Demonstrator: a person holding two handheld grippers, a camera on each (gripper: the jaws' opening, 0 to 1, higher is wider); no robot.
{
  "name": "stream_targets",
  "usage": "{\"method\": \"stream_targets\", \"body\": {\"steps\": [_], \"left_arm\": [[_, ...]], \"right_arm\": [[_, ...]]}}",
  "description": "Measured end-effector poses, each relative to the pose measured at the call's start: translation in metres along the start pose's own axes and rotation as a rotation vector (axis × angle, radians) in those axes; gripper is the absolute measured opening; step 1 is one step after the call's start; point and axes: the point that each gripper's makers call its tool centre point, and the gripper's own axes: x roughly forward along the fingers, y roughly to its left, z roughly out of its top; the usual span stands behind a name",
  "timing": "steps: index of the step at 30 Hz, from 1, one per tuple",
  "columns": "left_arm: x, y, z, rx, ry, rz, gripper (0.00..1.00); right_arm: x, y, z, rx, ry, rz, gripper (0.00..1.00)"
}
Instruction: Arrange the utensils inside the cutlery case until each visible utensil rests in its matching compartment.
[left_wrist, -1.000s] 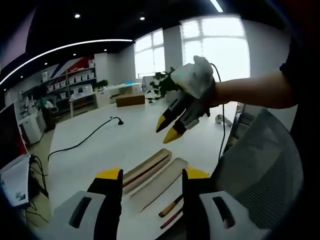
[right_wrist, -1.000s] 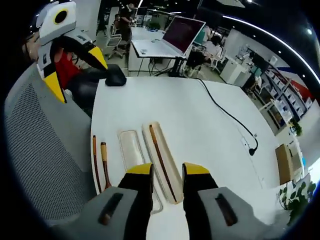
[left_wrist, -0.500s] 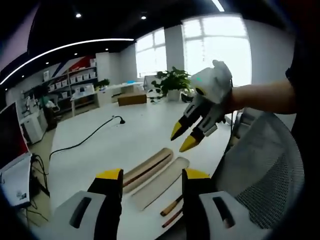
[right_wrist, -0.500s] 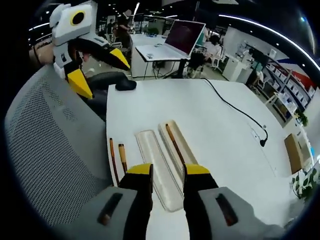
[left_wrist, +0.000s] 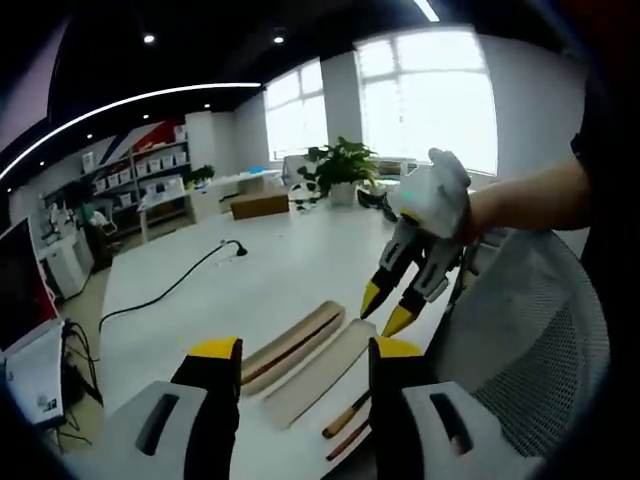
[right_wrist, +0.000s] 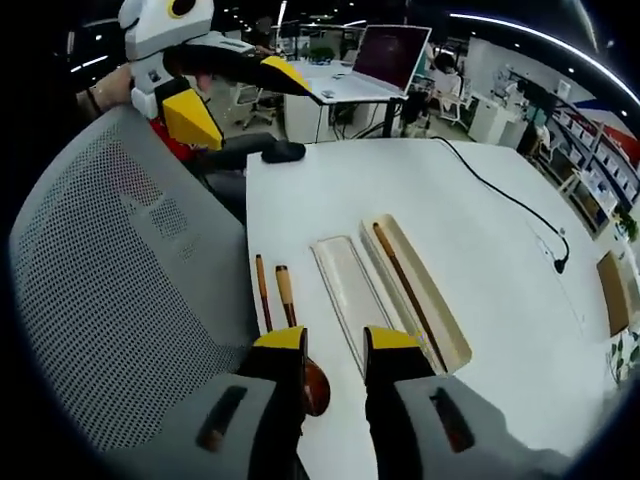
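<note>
While both grippers are open and empty, the right gripper (right_wrist: 333, 340) is held just above the near spoon (right_wrist: 300, 340); its handle points far.

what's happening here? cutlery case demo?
A person holds two grippers over a white table, both open and empty. The right gripper hangs above two wooden-handled utensils lying loose beside the case lid. The case tray holds one long utensil. The left gripper hovers near the case.
</note>
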Motion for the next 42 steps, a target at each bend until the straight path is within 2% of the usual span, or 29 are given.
{"method": "stream_targets", "body": {"steps": [3,6,9,15,17,22,25,28,39,42], "left_arm": [[0.0,-0.001,0.003,-0.005,-0.012,0.0,0.54],[-0.001,-0.003,0.003,0.002,-0.014,-0.003,0.54],[-0.002,-0.003,0.003,0.004,-0.014,0.001,0.55],[-0.002,-0.001,0.0,-0.003,-0.01,0.011,0.54],[-0.003,0.0,0.0,-0.006,-0.013,0.016,0.54],[-0.009,0.009,0.002,-0.052,-0.042,0.041,0.54],[-0.008,0.013,0.001,-0.001,-0.024,0.057,0.56],[-0.004,0.007,0.001,-0.024,-0.024,0.027,0.56],[-0.002,0.004,-0.003,-0.008,-0.004,0.021,0.56],[-0.004,0.005,-0.004,-0.025,-0.01,0.022,0.56]], "right_arm": [[0.002,0.003,-0.006,0.037,0.009,0.016,0.23],[0.004,0.004,-0.012,0.046,0.018,0.024,0.21],[0.008,0.009,-0.018,0.09,-0.001,0.037,0.22],[0.015,0.015,-0.021,0.059,0.018,0.048,0.24],[0.019,0.016,-0.027,0.051,0.044,0.049,0.25],[0.024,0.02,-0.035,0.014,0.081,0.057,0.25],[0.026,0.024,-0.036,0.002,0.1,0.072,0.23],[0.03,0.032,-0.04,-0.017,0.122,0.1,0.23],[0.048,0.059,-0.051,-0.134,0.198,0.18,0.2],[0.052,0.065,-0.052,-0.136,0.205,0.194,0.18]]}}
